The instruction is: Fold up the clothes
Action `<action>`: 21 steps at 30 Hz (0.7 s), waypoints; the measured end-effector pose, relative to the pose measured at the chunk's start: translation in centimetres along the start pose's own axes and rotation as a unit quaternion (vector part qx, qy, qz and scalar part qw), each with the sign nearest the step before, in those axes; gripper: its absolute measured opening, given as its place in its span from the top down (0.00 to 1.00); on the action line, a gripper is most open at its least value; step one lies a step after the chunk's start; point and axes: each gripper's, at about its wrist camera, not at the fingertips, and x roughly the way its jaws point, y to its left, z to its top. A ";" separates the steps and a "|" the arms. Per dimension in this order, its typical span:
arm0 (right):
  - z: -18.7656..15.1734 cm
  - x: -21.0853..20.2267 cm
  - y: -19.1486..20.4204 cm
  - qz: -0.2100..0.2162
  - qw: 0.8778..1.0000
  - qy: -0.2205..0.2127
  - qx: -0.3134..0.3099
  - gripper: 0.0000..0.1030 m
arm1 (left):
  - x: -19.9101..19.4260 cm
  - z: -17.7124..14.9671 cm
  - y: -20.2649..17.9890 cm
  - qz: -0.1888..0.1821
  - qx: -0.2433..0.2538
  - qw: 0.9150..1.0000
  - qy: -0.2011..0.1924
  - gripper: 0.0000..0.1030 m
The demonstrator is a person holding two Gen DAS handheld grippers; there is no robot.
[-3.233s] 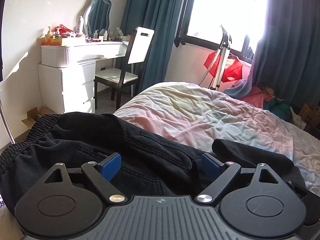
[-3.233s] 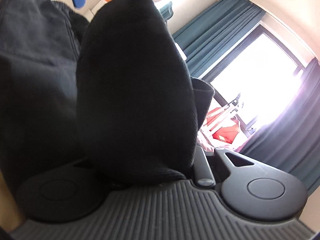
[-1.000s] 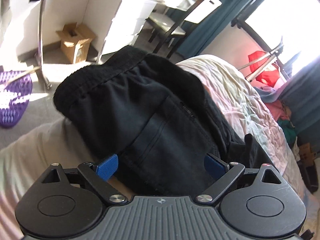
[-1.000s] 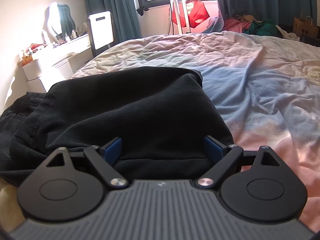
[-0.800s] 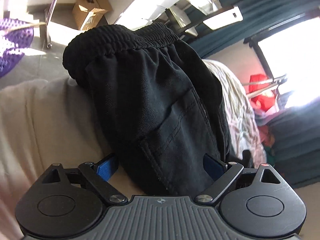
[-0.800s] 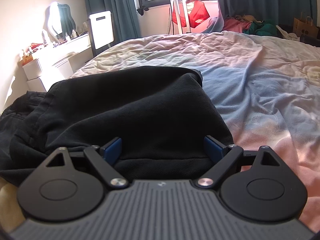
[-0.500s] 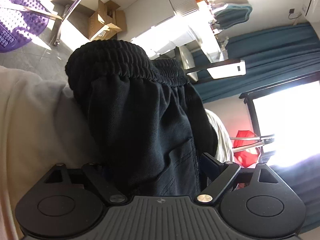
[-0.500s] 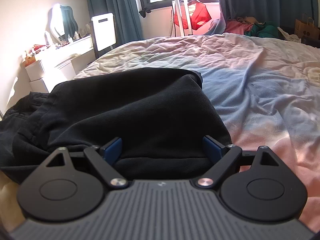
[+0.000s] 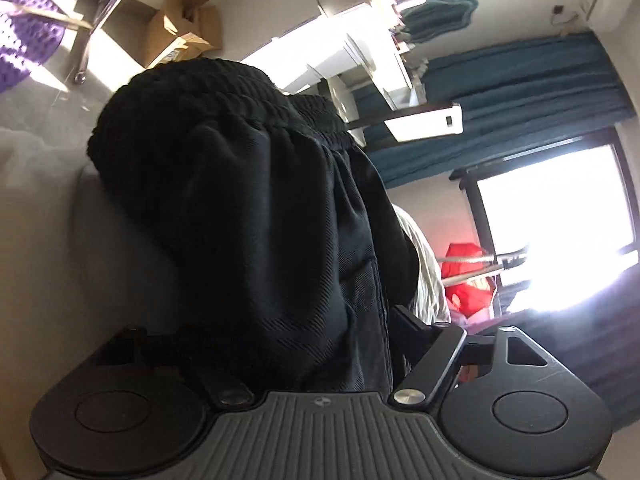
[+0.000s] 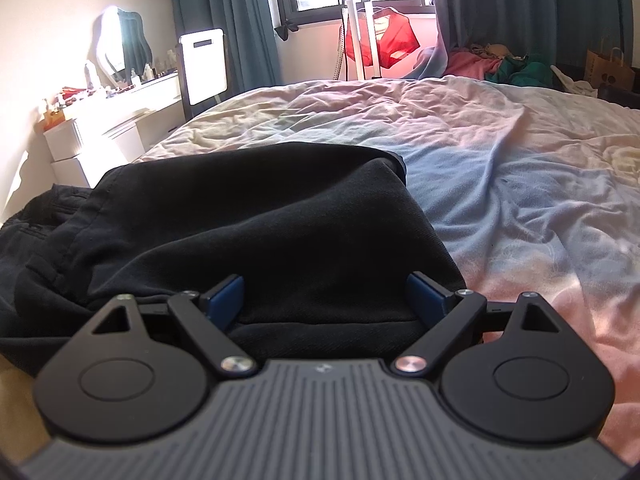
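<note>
Black trousers (image 10: 248,216) lie folded on the bed, the leg end toward my right gripper (image 10: 324,300), which is open with its blue pads either side of the hem, just above the cloth. In the left wrist view the waistband end of the trousers (image 9: 240,208), with its ribbed elastic band, bulges up between the jaws of my left gripper (image 9: 280,332). The cloth hides its left finger and pad; the right finger (image 9: 412,324) presses against the fabric. The view is rolled sideways.
The bed has a pastel crumpled duvet (image 10: 480,152). A white dresser (image 10: 116,128) with mirror and a chair (image 10: 204,68) stand left. A red bag on a stand (image 10: 380,36) and a clothes pile (image 10: 500,64) are by the window. A cardboard box (image 9: 180,44) sits on the floor.
My left gripper has rolled sideways and closed in on the waistband end, which now bunches up between its jaws. The right gripper has stayed open at the hem, hardly moving.
</note>
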 end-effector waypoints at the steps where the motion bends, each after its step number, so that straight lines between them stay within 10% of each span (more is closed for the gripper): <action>1: 0.0 -0.1 0.1 -0.001 1.000 -0.002 -0.001 0.12 | -0.1 0.4 0.3 -0.006 -0.014 1.000 -0.016 0.30; 5: 0.3 -0.4 0.6 -0.004 1.000 -0.016 -0.013 0.14 | -0.5 1.5 0.4 -0.028 -0.033 0.997 -0.064 0.35; 11: 0.4 -0.7 1.8 0.003 0.999 -0.037 -0.038 0.14 | 1.5 1.0 -2.7 0.012 0.089 0.995 -0.045 0.36; 13: 0.3 -0.1 2.2 0.008 0.999 -0.025 -0.047 0.14 | 2.6 1.0 -2.9 0.062 0.093 0.993 -0.047 0.73; 21: -0.4 1.7 2.6 0.008 0.998 0.014 -0.061 0.12 | 2.7 -1.1 -9.7 0.124 0.245 0.957 -0.095 0.84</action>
